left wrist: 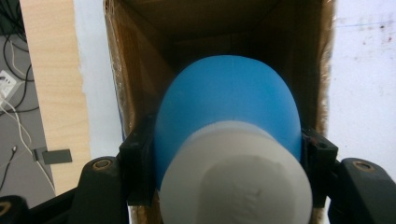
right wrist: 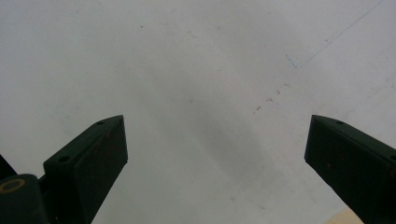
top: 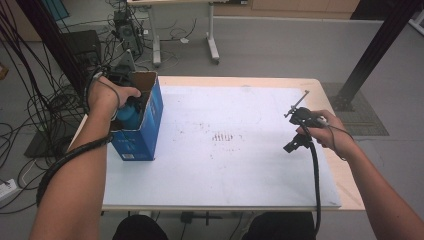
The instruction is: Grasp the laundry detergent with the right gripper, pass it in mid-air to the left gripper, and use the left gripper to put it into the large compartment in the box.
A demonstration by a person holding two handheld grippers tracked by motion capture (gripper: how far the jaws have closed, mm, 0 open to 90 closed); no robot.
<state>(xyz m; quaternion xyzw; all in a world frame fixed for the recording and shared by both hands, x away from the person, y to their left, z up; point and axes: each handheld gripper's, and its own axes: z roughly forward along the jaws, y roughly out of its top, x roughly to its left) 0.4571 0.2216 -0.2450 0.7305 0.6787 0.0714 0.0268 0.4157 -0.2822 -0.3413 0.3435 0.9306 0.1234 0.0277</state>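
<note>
The blue box bears small white print near its bottom, too small to read.

One blue bottle, one cardboard box, two grippers.

A grey floor fills the upper frame. The pale wood counter bears a white sheet. Black cables tangle at the left edge. A second table's white legs stand top centre; a black post slants at upper right.
</note>
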